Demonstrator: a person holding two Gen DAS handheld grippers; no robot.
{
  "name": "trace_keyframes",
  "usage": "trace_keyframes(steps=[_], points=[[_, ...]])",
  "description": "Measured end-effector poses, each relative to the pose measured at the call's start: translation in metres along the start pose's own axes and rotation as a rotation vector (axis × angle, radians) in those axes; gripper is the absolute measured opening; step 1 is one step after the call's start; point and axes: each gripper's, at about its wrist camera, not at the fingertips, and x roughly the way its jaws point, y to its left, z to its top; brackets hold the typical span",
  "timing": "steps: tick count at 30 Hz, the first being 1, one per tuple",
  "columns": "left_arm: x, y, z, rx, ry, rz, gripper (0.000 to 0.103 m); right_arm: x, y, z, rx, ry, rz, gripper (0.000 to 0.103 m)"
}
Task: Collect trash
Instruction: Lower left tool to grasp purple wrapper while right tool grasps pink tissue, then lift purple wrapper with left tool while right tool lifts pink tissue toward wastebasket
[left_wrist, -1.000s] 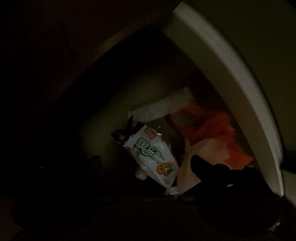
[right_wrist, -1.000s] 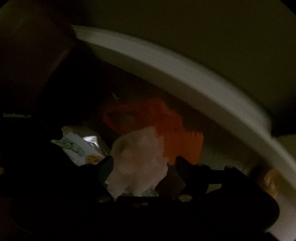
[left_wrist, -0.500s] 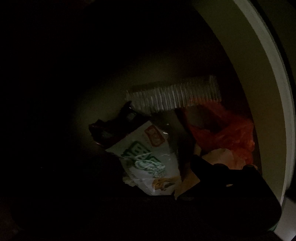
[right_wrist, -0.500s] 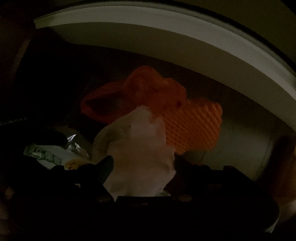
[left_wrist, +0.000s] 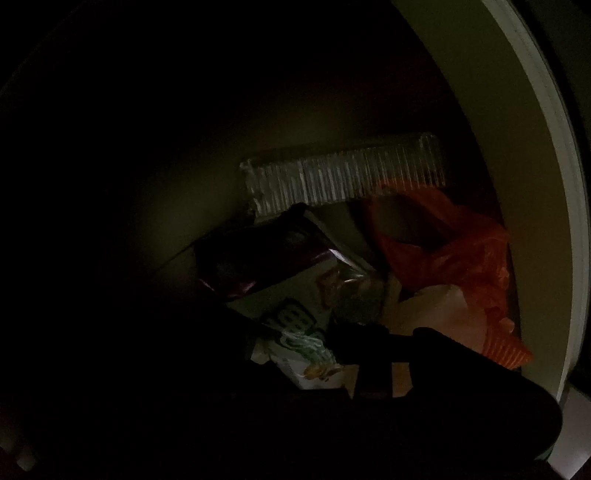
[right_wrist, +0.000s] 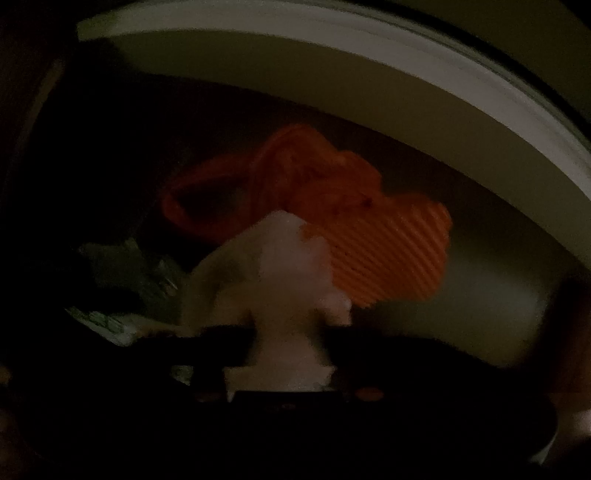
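Right gripper (right_wrist: 290, 332) jaws closing, pinching pale crumpled tissue (right_wrist: 288, 280) in front of orange bag (right_wrist: 332, 192), left gripper (left_wrist: 314, 354) jaws closing around snack packet (left_wrist: 299, 332), grip unclear in the dark

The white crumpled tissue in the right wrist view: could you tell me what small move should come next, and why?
Probably finish the squeeze, then lift it straight up. The right gripper has its jaws closing with the white tissue pinched between them, inside the bin, with the orange bag close behind.

Black left gripper (left_wrist: 306, 354), black right gripper (right_wrist: 291, 343)
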Motion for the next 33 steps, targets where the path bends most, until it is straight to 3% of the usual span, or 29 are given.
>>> trace_keyframes(steps=[7, 11, 17, 24, 33], points=[[-0.008, -0.008, -0.007, 0.074, -0.021, 0.028, 0.025, -0.028, 0.001, -0.009, -0.079, -0.038, -0.006, 0.002], [-0.029, -0.008, -0.016, 0.115, -0.048, 0.030, 0.013, -0.057, 0.000, -0.016, -0.109, -0.081, -0.013, 0.002], [-0.066, -0.014, -0.034, 0.186, -0.098, 0.045, 0.012, -0.114, -0.003, -0.025, -0.108, -0.162, 0.047, 0.001], [-0.147, -0.019, -0.054, 0.269, -0.222, 0.002, 0.012, -0.207, 0.008, -0.034, -0.182, -0.293, 0.090, 0.001], [-0.293, -0.029, -0.094, 0.362, -0.462, -0.073, 0.012, -0.342, 0.025, -0.056, -0.298, -0.474, 0.113, 0.001]])
